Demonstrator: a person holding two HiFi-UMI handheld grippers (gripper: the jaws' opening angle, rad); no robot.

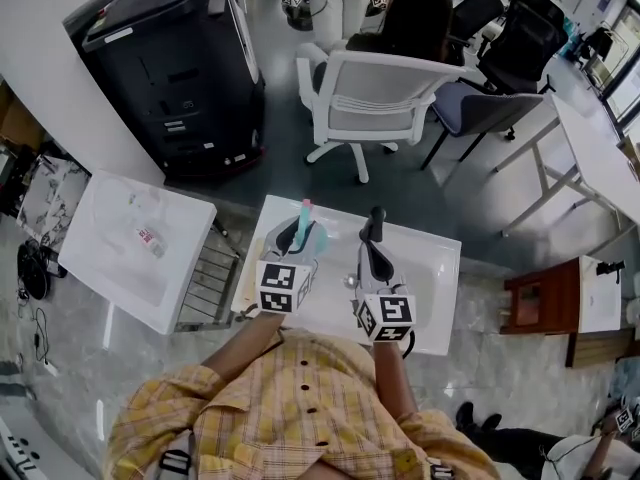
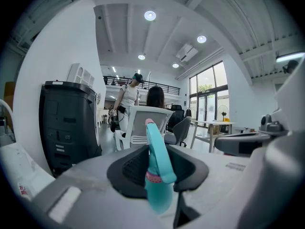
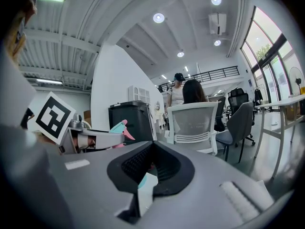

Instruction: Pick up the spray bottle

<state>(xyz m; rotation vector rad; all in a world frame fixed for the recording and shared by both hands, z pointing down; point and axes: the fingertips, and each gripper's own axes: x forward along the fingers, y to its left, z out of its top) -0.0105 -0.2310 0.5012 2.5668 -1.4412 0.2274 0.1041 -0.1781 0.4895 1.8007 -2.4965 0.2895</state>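
A teal spray bottle [image 1: 312, 238] with a pink nozzle tip stands upright between the jaws of my left gripper [image 1: 303, 232], over the white table [image 1: 432, 268]. In the left gripper view the bottle [image 2: 156, 149] fills the gap between the black pads, which press on its sides, so my left gripper [image 2: 158, 178] is shut on it. My right gripper [image 1: 374, 230] hovers just to the right of the bottle, apart from it. Its jaws [image 3: 149, 174] stand together with nothing held. From the right gripper view the bottle's head [image 3: 118, 128] shows at the left.
A second white table [image 1: 110, 253] stands at the left, with a wire rack [image 1: 205, 280] between the two. Beyond are a black machine [image 1: 170, 63], a white office chair [image 1: 372, 98] with a seated person, dark chairs and a small wooden stool [image 1: 540, 298].
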